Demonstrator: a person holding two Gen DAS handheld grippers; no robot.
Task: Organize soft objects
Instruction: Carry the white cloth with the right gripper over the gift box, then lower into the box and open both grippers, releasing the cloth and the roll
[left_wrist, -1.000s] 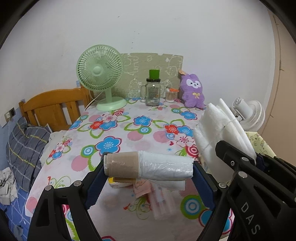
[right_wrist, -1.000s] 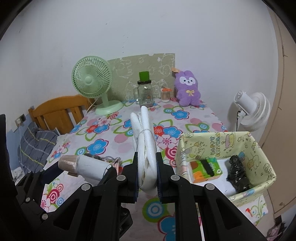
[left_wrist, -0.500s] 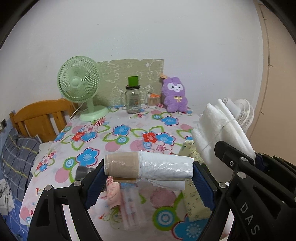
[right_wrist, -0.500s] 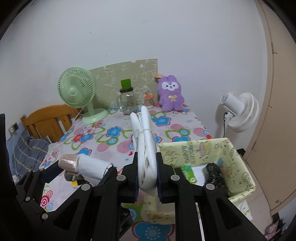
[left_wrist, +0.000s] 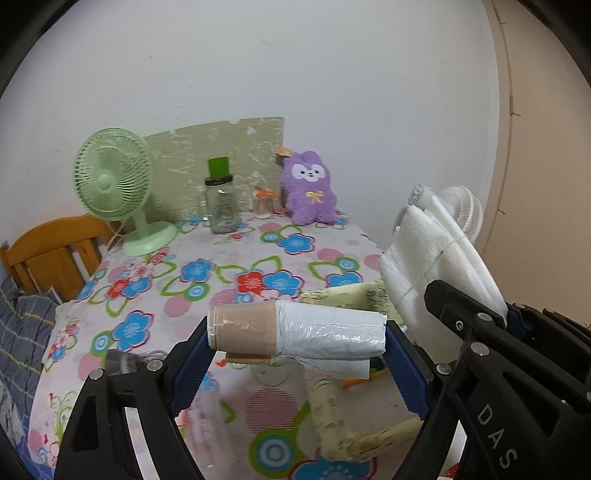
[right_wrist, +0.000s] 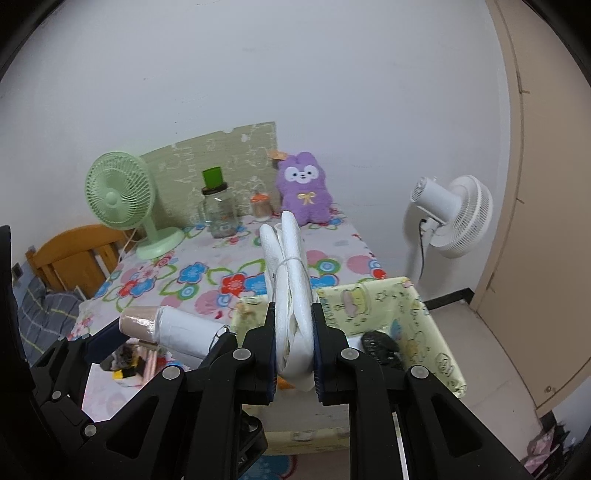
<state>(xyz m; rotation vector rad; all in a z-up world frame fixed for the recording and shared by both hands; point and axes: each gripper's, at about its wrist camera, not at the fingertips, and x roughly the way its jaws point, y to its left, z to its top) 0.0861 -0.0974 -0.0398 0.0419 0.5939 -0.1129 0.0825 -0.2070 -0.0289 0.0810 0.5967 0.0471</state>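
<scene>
A: Looking at both wrist views, how far along is the tidying?

B: Midway, I'd judge. The yellow printed fabric bin (right_wrist: 424, 314) already holds a black bundle (right_wrist: 380, 349), and something orange and green shows at its near wall, partly hidden. Two more soft things are in the air, not yet dropped in.

A: Which ones?

B: The left gripper (left_wrist: 295, 354) has its jaws spread wide yet pinching a roll of white plastic bags (left_wrist: 295, 330) end to end, cardboard core showing on one side. It hangs just beside the bin's near-left corner, above the flowered surface (left_wrist: 229, 266). The right gripper (right_wrist: 294, 354) has its jaws pressed close on a tied stack of white tissue (right_wrist: 291, 288), held upright over the bin's near edge.

A: And what's left?

B: Both held items need releasing into the bin. Left of the bin, small clutter (right_wrist: 129, 363) lies on the surface, too blurred to name. The purple plush rabbit (right_wrist: 303, 188) sits well behind the bin, by the wall; whether it belongs in the bin I can't tell.

A: Counts?

B: One bin, one roll, one tissue stack, one plush. Two fans: a green desk fan (right_wrist: 120, 195) and a white standing fan (right_wrist: 454, 214). One glass jar (right_wrist: 218, 210).
</scene>
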